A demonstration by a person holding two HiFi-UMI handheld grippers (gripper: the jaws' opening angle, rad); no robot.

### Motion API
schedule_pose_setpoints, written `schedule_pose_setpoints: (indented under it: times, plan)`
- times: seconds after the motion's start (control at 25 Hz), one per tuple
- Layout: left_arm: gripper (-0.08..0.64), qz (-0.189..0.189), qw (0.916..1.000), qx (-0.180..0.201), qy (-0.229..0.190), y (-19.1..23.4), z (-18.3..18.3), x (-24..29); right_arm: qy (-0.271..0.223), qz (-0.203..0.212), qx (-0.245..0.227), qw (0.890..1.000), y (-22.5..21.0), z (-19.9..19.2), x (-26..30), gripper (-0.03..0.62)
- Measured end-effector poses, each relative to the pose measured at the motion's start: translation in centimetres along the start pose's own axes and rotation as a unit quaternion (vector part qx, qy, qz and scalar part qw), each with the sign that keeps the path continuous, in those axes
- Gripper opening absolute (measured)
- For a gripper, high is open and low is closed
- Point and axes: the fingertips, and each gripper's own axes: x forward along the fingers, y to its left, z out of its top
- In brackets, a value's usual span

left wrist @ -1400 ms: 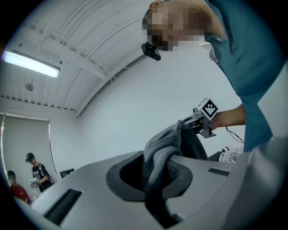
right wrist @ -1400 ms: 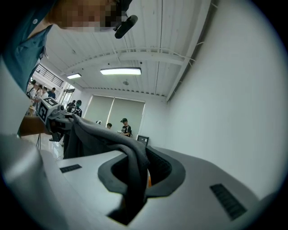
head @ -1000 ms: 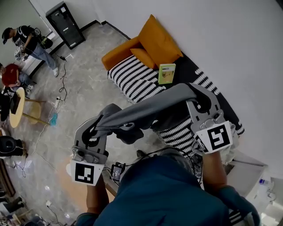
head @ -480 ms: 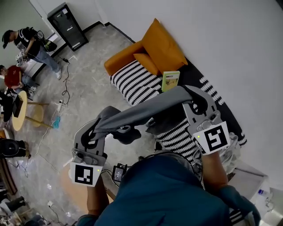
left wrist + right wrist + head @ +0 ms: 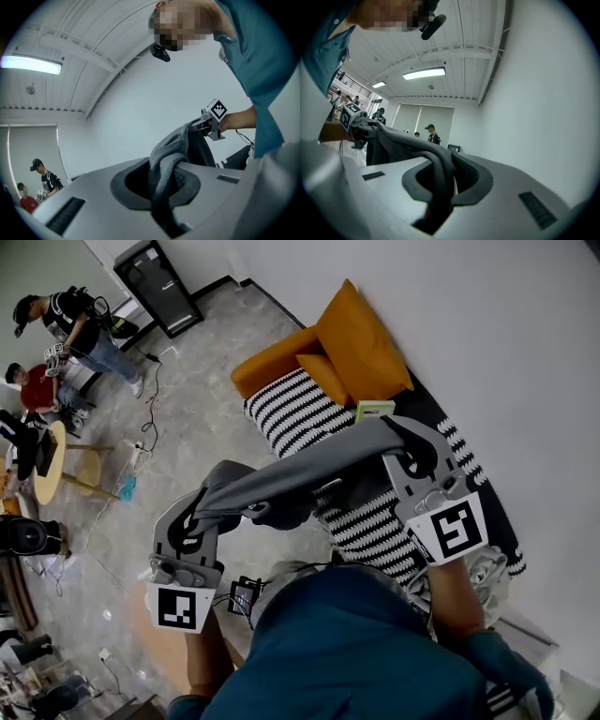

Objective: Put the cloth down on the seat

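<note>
A grey cloth (image 5: 300, 474) hangs stretched in the air between my two grippers, above the near end of the sofa seat (image 5: 375, 531) with its black-and-white striped cover. My left gripper (image 5: 208, 507) is shut on the cloth's left end, over the floor beside the sofa. My right gripper (image 5: 405, 448) is shut on the right end, over the seat. In the left gripper view the cloth (image 5: 168, 159) is bunched between the jaws, and the right gripper (image 5: 212, 123) shows beyond. The right gripper view has the cloth (image 5: 436, 164) pinched in the jaws and running off to the left gripper (image 5: 354, 123).
An orange backrest cushion (image 5: 361, 343) and a smaller orange cushion (image 5: 326, 379) lie at the sofa's far end. A green book (image 5: 373, 410) sits on the seat behind the cloth. People (image 5: 80, 329) and a round table (image 5: 47, 460) are at the far left, a black cabinet (image 5: 169, 287) by the wall.
The view has shifted, so the sofa sits a little higher and further right in the picture. Both grippers keep the cloth stretched between them, now hiding most of the green book.
</note>
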Motion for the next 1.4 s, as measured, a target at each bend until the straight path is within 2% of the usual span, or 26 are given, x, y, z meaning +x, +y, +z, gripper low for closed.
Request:
schedule_pose_setpoints:
  times: [0.32, 0.72, 1.08, 1.4]
  plan:
    - [0.031, -0.022, 0.9997, 0.009, -0.004, 3.7, -1.2, 1.4, 0.007, -0.02, 0.002, 1.0, 0.2, -0.2, 3.7, 0.046]
    - [0.031, -0.052, 0.9981, 0.015, -0.029, 11.0, -4.3, 0.8, 0.013, -0.056, -0.015, 0.998, 3.8, 0.9, 10.0, 0.046]
    - [0.031, -0.043, 0.9983, -0.006, -0.04, 16.6, -7.0, -1.0, 0.021, -0.05, -0.024, 0.998, 7.7, 1.7, 15.2, 0.046]
    - [0.031, -0.027, 0.9994, -0.009, -0.022, 18.7, -8.2, 1.3, 0.018, -0.029, -0.016, 0.999, 6.4, 0.6, 19.1, 0.046]
